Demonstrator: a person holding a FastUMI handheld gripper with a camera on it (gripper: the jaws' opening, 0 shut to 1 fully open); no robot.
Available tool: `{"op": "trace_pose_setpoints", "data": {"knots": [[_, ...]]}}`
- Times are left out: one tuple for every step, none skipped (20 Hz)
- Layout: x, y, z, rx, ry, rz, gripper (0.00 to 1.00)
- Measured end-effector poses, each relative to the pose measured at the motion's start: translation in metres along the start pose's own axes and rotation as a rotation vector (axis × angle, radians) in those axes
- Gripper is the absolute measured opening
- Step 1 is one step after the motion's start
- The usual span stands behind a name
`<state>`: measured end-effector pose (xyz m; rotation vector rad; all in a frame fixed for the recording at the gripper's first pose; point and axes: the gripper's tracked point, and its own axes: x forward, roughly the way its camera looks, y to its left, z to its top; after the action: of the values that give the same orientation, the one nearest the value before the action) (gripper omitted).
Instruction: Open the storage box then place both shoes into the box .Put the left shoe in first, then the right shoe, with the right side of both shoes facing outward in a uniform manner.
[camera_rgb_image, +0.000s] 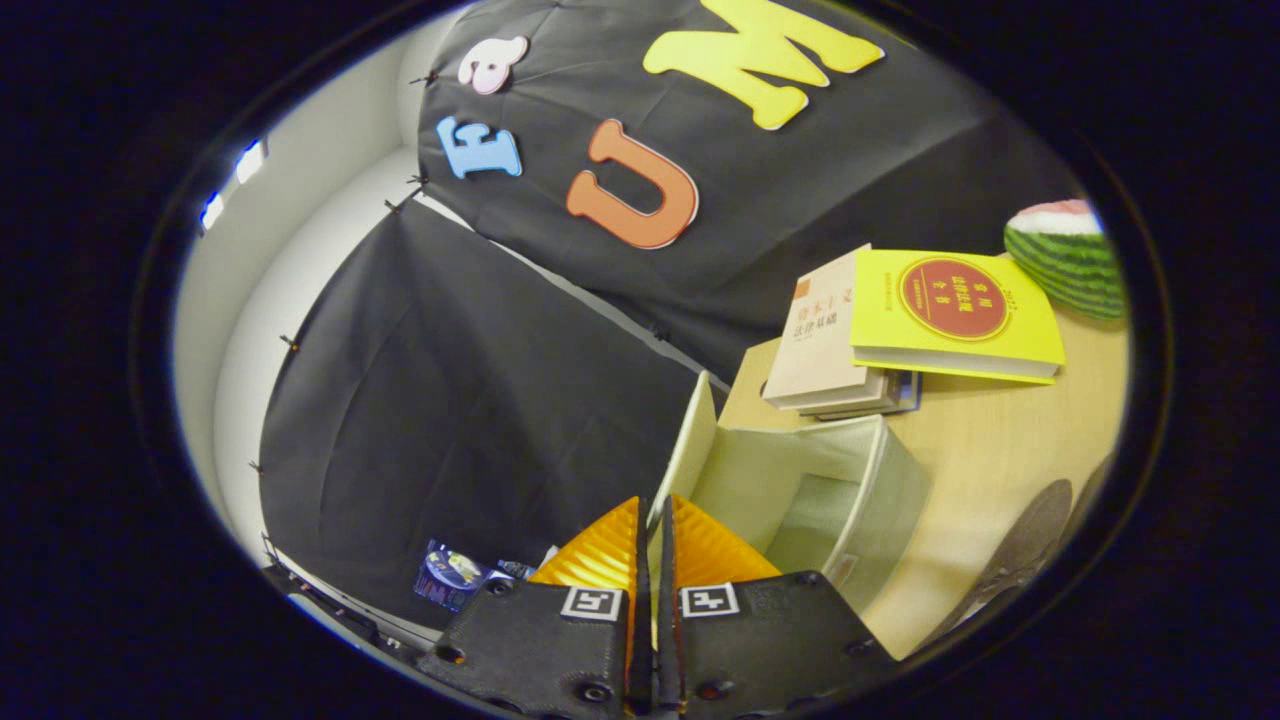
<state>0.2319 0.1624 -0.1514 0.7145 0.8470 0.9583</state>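
Storage box (800, 480) lid (open) — gripper (655, 540) fingers pinching it.

Place: staged recording booth, not a lived-in room | Evidence: black cloth wall (470, 400) pinned over white panels (300, 260), upper left and centre | Props: light wooden table (1000, 450) at right carrying stacked books (900, 330), a watermelon (1070, 255) at far right, an open fabric storage box (800, 480) lower centre

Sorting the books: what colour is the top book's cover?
Yellow with a red circle, top book, gripper view.
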Motion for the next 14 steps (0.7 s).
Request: {"op": "trace_pose_setpoints", "data": {"knots": [[0.005, 0.008, 0.001, -0.001, -0.004, -0.003, 0.08], [0.011, 0.015, 0.004, -0.002, -0.011, -0.015, 0.08], [0.018, 0.023, 0.005, -0.006, -0.015, -0.025, 0.08], [0.024, 0.033, 0.006, -0.015, -0.018, -0.030, 0.08], [0.030, 0.046, 0.006, -0.030, -0.017, -0.032, 0.08], [0.037, 0.058, 0.005, -0.048, -0.015, -0.034, 0.08], [0.044, 0.068, 0.003, -0.069, -0.015, -0.045, 0.08], [0.053, 0.077, 0.002, -0.091, -0.016, -0.060, 0.10], [0.061, 0.085, -0.001, -0.120, -0.014, -0.081, 0.10], [0.071, 0.096, -0.005, -0.141, -0.010, -0.078, 0.13], [0.082, 0.110, -0.012, -0.158, 0.002, -0.066, 0.13], [0.092, 0.122, -0.019, -0.176, 0.019, -0.052, 0.21], [0.097, 0.129, -0.030, -0.193, 0.033, -0.060, 0.28], [0.101, 0.132, -0.036, -0.215, 0.041, -0.092, 0.50]]}}
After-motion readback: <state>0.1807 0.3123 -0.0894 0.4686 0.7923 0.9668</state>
